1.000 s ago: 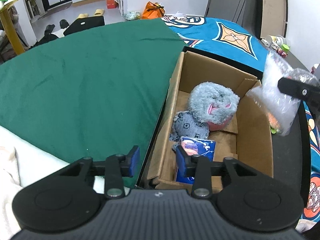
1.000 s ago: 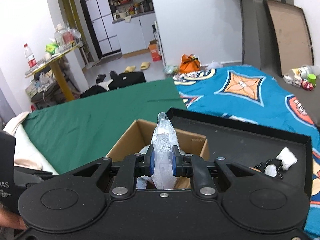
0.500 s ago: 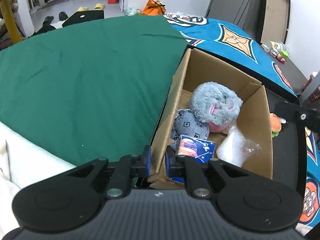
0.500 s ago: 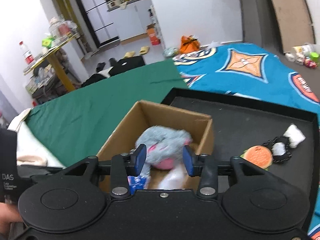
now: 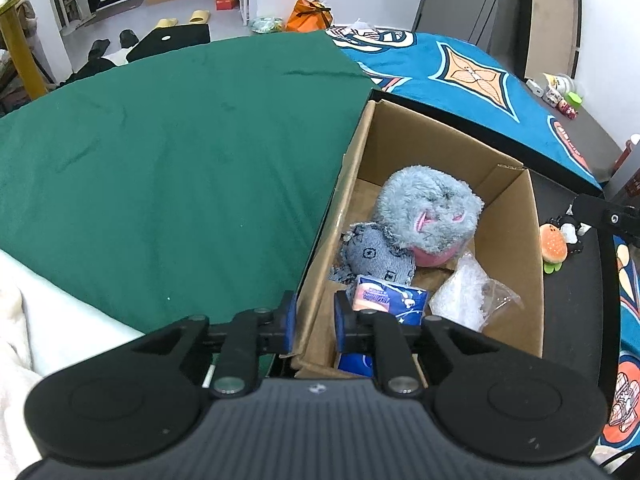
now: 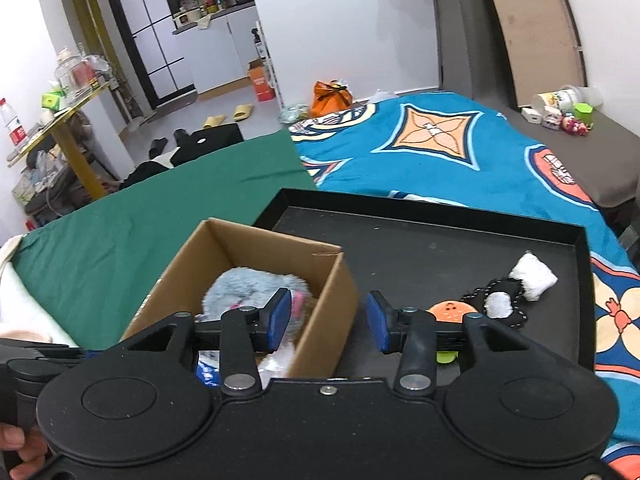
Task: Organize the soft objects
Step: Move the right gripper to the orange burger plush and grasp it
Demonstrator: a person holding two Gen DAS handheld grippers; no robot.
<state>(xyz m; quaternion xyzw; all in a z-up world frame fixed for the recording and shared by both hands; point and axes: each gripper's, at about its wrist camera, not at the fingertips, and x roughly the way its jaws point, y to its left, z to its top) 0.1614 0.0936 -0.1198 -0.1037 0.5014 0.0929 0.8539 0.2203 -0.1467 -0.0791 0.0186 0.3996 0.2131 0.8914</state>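
On the left, we have our left hand-held gripper [image 5: 313, 322] pinched on the near left wall of the cardboard box [image 5: 508, 184], one finger outside and one inside. A second ago those fingers stood wider and beside the wall; now they straddle it, which we judge steadies the box.

Inside the box lie the grey plush toy [image 5: 430, 210], the denim pouch [image 5: 374, 256], the blue tissue pack [image 5: 386, 300] and, at the near right corner, the clear plastic bag [image 5: 466, 298]. That bag is the change: a second ago it was clamped in our right hand-held gripper above the box, and now it rests on the box floor, just beside the tissue pack.

Moving right, our right hand-held gripper [image 6: 328, 322] is spread wide and holds nothing, hovering over the box's right wall and the black tray [image 6: 440, 208].

Further right on the tray, the burger toy [image 6: 452, 312] and the black-and-white plush [image 6: 500, 300] lie touching each other, outside the box. We judge one item is now sorted and these two are left, with the burger toy nearest to the free gripper.
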